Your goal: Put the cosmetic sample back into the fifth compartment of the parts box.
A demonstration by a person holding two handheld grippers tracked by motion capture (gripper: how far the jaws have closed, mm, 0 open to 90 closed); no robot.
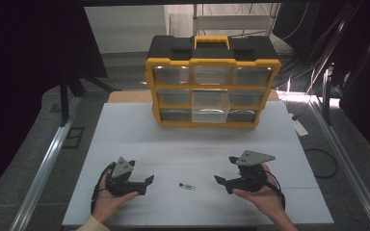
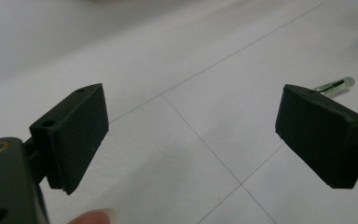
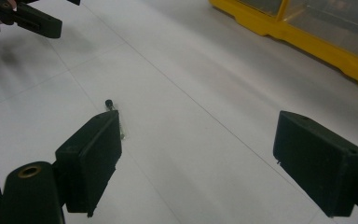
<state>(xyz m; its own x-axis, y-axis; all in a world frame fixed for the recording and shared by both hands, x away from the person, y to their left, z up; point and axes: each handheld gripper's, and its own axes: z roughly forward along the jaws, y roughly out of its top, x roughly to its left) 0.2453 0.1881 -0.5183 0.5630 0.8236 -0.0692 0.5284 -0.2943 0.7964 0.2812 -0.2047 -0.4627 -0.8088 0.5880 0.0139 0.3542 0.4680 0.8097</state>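
Both my hands sit at the near edge of the white tabletop. On my left, the left gripper has its fingers spread wide apart, holding nothing. Between the two lies a small glass-like tube with a dark cap, flat on the surface, close to neither. I judge it light, stiff, slick and breakable, likely to roll, so a gentle pinch across its middle suits. My right gripper is likewise spread and empty. Farther back stands a yellow-and-black drawer organizer, its middle drawer pulled out; dark room beyond.
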